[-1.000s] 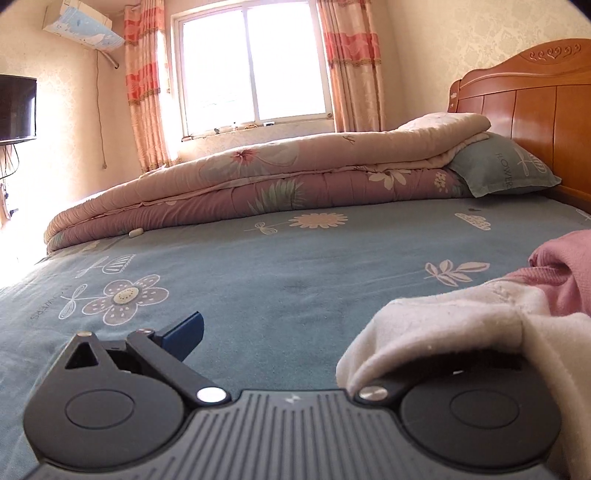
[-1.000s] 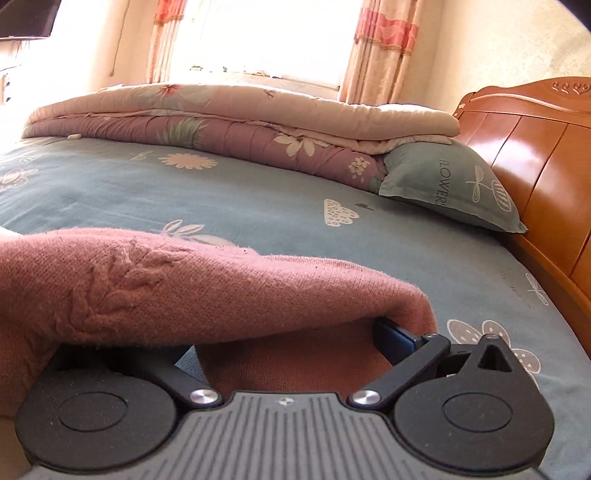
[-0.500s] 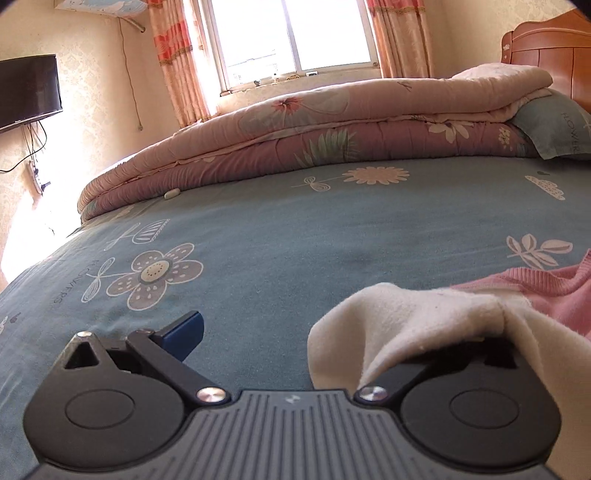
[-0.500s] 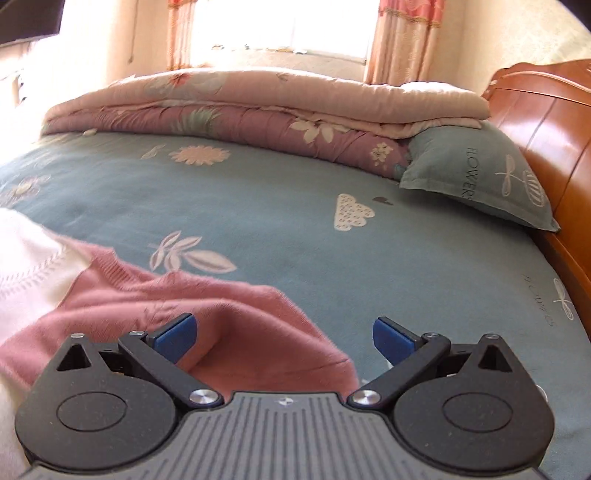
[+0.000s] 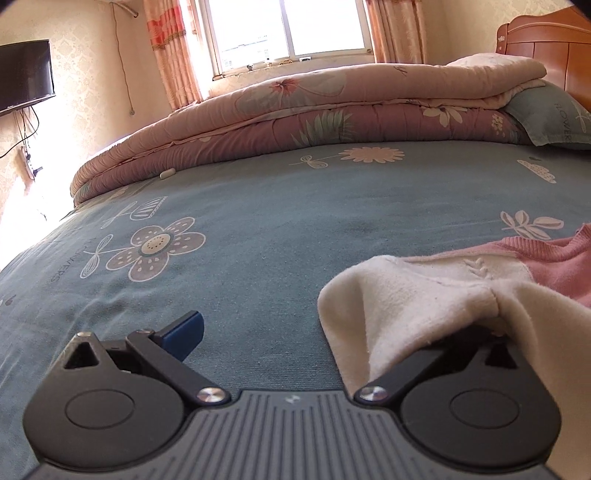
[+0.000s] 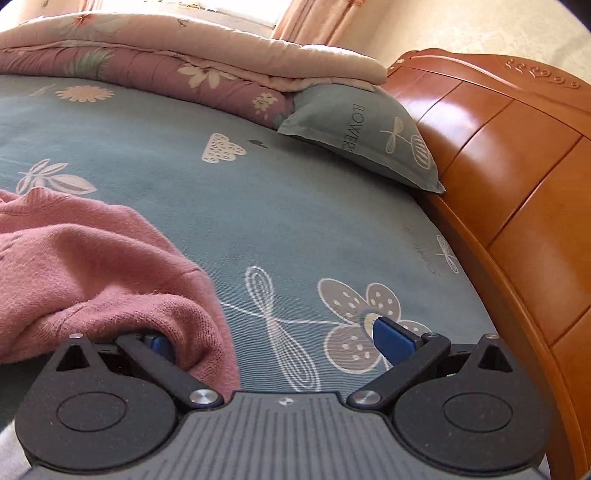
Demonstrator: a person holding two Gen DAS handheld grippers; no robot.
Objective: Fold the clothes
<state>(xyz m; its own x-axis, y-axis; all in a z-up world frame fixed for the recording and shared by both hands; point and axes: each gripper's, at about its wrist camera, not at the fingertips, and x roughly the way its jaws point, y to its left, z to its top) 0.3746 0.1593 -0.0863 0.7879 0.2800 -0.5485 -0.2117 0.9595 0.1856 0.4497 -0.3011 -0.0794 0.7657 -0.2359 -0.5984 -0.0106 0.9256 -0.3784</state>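
A knitted sweater, cream (image 5: 417, 291) at one end and pink (image 6: 85, 266) at the other, lies on the blue-green flowered bedsheet (image 5: 280, 229). My left gripper (image 5: 332, 332) is open just above the sheet. Its left blue pad (image 5: 184, 330) is bare, and the cream cloth drapes over the right finger and hides it. My right gripper (image 6: 275, 341) is open too. The pink hem covers most of its left pad (image 6: 159, 344), while the right pad (image 6: 391, 339) is bare over the sheet. Nothing is pinched between either pair of fingers.
A folded pink flowered quilt (image 5: 332, 107) runs along the far side of the bed under the window (image 5: 291, 29). A blue-green pillow (image 6: 369, 136) leans at the wooden headboard (image 6: 517, 177) on the right. A wall television (image 5: 22, 77) hangs at the left.
The right gripper has let go of the pink end, which dropped to the sheet, and has shifted right toward the headboard. The left view has turned left, and the cream end lies lower.
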